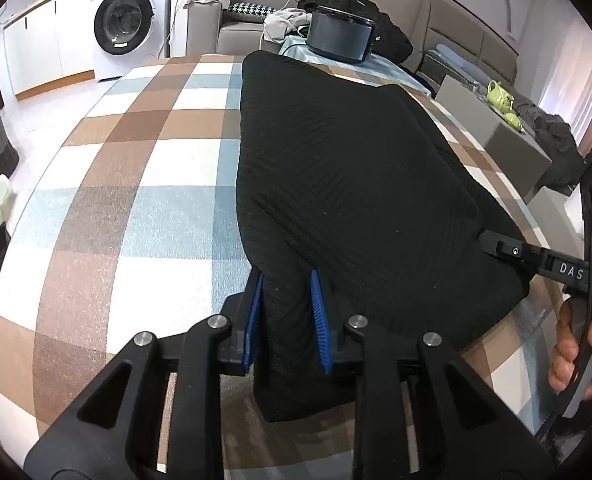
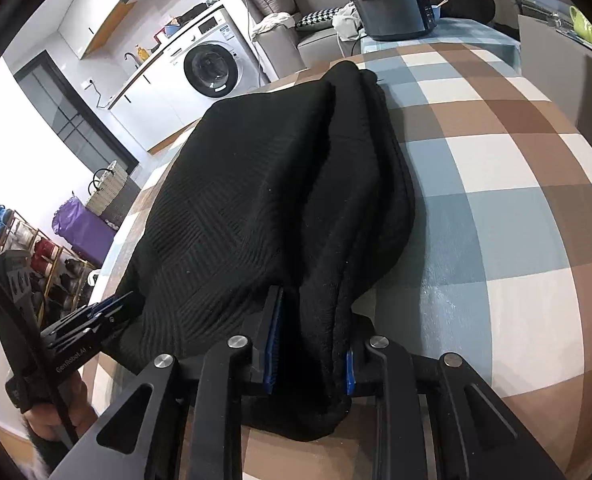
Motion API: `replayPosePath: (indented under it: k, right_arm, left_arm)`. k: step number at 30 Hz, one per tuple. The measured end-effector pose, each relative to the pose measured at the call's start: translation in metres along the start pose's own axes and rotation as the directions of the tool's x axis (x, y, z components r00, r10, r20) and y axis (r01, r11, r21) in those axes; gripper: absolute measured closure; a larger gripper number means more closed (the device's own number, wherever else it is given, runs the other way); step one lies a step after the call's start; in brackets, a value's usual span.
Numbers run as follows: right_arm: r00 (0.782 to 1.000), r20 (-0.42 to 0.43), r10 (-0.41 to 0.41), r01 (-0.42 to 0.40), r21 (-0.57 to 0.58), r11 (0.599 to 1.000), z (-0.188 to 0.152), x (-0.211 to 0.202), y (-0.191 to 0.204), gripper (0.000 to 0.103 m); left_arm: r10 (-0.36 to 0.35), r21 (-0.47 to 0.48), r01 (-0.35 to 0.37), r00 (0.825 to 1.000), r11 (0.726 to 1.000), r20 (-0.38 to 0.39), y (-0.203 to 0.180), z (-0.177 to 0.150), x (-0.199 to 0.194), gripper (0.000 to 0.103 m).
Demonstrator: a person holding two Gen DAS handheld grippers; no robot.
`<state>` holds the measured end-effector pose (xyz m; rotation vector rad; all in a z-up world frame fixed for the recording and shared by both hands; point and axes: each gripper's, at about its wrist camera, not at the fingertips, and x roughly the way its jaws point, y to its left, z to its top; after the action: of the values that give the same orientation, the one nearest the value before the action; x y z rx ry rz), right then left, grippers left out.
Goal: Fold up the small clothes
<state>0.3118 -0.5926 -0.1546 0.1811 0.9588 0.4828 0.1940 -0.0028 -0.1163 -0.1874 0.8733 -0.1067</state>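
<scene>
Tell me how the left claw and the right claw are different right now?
The left claw pinches the black garment at its near left corner; the right claw pinches its near right edge. The left claw holds a thin bit of cloth; the right claw grips a thicker, bunched stack. Both have blue pads and are shut on the same garment.

Black gripper (image 1: 285,280), ribbed blue pads (image 1: 319,312)

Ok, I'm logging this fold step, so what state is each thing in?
Left tool: shut on the garment's near edge.
Right tool: shut on the garment's near edge.
Black garment: folded over, lying on the checked tablecloth.
Washing machine: door closed.
</scene>
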Motion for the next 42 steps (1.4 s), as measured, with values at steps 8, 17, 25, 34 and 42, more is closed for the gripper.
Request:
replayPosePath:
  k: [8,17,25,34,42]
  right_arm:
    - [0.998,0.056,0.01,-0.009,-0.008,1.0,-0.001,-0.017,-0.001,0.034]
    - [0.957,0.288,0.026,0.019,-0.151,0.988,-0.023,-0.078,0.02,0.0]
    - [0.922,0.376,0.094,-0.01,-0.22,0.976,-0.063,-0.099,0.032,0.0]
    - [0.886,0.427,0.183,-0.069,-0.269,0.961,-0.091,-0.102,0.032,0.0]
    - [0.88,0.425,0.211,-0.086,-0.295,0.952,-0.096,-0.099,0.032,0.0]
  left_arm:
    - [0.061,0.031,-0.064,0.996,0.997,0.069,-0.003,-0.009,-0.019,0.055]
    - [0.055,0.046,-0.072,0.953,0.996,0.298,-0.009,-0.035,-0.088,0.001]
    - [0.034,0.034,-0.052,0.914,0.998,0.405,-0.008,-0.066,-0.127,0.001]
    - [0.038,0.072,-0.077,0.898,0.994,0.439,-0.004,-0.093,-0.131,0.001]
    - [0.012,0.059,-0.042,0.899,0.997,0.438,0.003,-0.096,-0.124,0.001]
